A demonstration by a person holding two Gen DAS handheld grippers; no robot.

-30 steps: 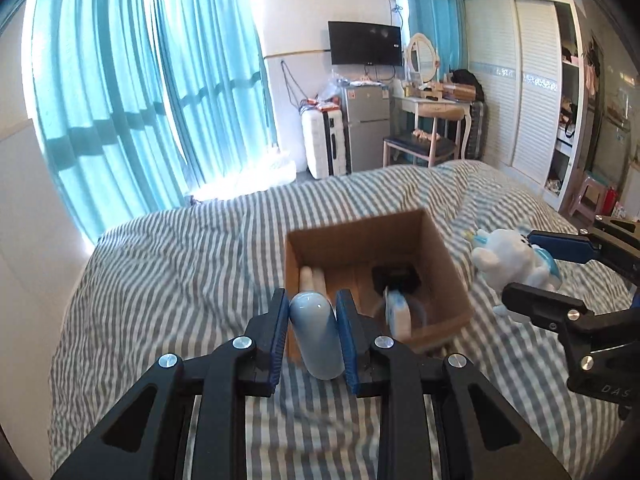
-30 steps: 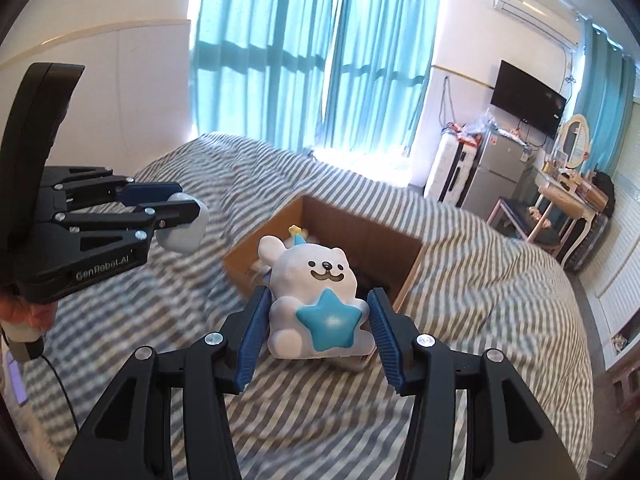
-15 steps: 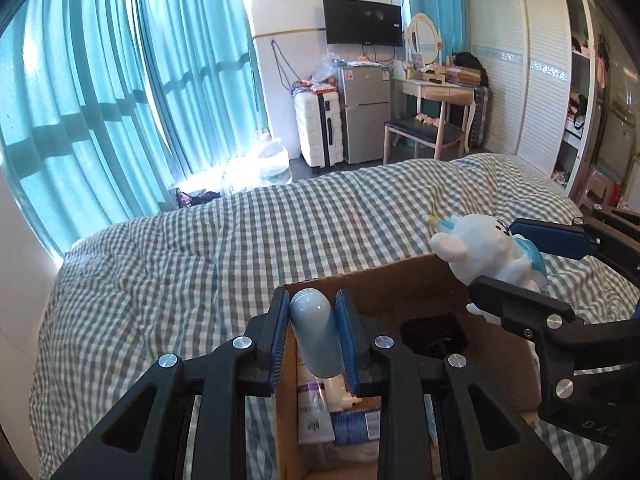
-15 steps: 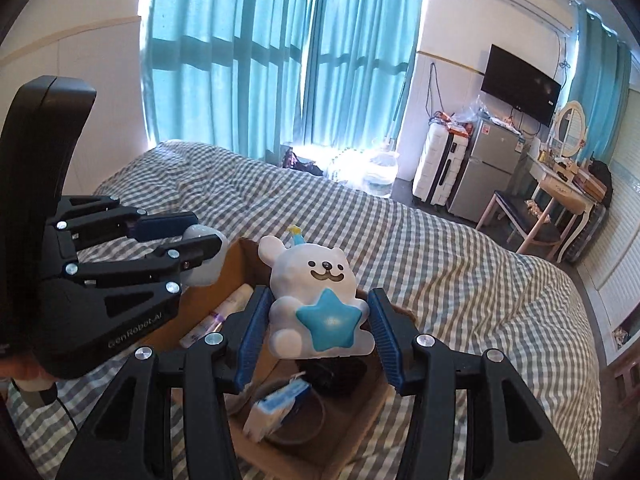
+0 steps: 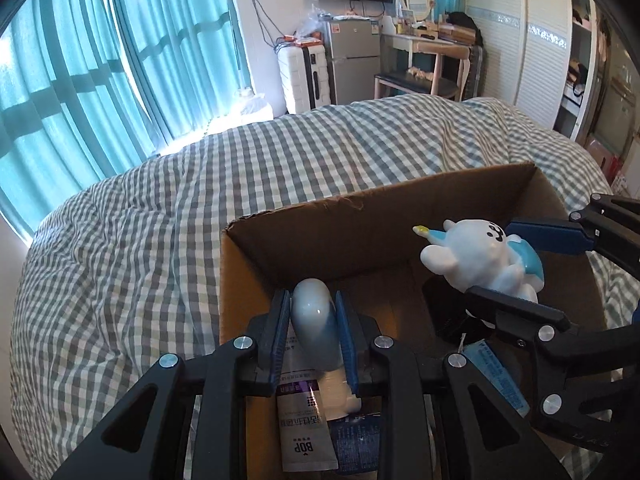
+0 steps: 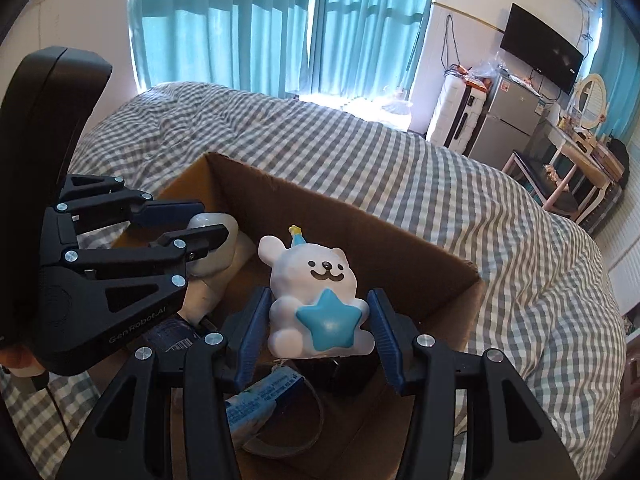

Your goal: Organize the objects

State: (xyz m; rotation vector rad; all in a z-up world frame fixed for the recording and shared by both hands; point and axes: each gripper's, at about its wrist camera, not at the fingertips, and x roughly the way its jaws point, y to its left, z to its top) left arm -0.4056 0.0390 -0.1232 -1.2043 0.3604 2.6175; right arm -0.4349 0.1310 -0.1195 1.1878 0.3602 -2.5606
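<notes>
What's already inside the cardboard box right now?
Inside the cardboard box: a white tube, a blue-and-white packet lying on a tape roll, and a dark object. The grippers and their toys cover the rest of the floor.

Box: on the bed.
Left hand-held gripper: above the box's left part, rounded object between its pads.
Right hand-held gripper: right of it, above the box, bear figure between its pads.
Tube, packet: in the box, beneath.
</notes>
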